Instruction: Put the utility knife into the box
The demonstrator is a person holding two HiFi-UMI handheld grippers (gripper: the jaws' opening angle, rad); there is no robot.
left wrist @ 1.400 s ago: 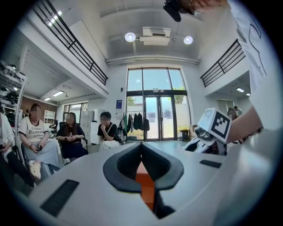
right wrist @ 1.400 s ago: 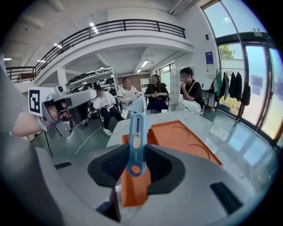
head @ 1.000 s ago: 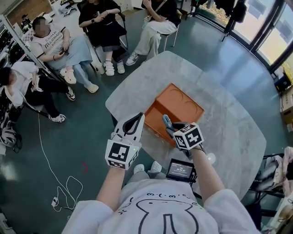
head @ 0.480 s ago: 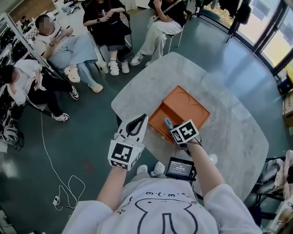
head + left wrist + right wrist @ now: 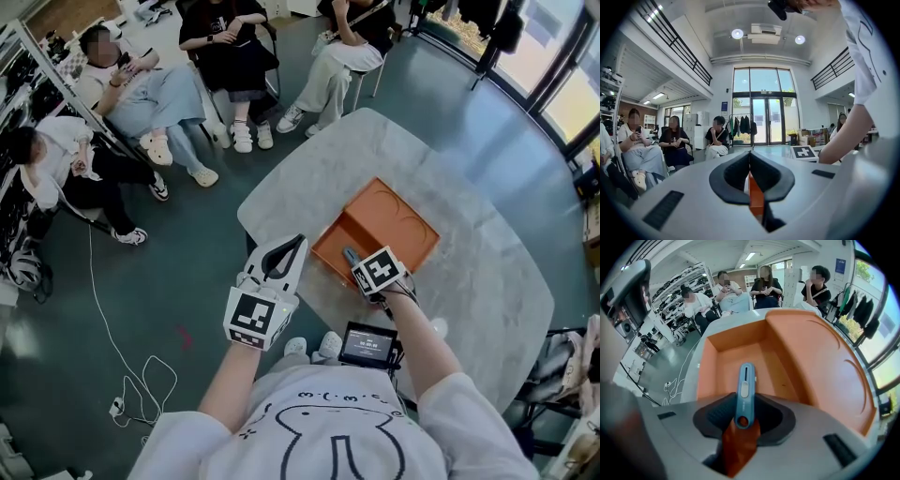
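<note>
Right gripper (image 5: 743,417) is clamped on the blue utility knife (image 5: 745,389), whose tip reaches out over the recessed left compartment of the orange box (image 5: 723,363) on the table (image 5: 487,281). Left gripper (image 5: 750,161) is closed on nothing, near and left of the box. Pickup and carry look done. Lowering and release remain.

I have the open orange plastic box (image 5: 394,211) near the middle of the round pale stone counter (image 5: 487,281), with its tray on my left and its lid lying flat to the right. My right gripper (image 5: 350,255) sits at the tray's near wall. The slim blue utility knife (image 5: 744,390) is clamped between its fingers and reaches out over the tray. My left gripper (image 5: 284,251), fingers together, is left of the box at the counter's edge. A small dark screen (image 5: 367,345) lies nearer me, at the near edge.
</note>
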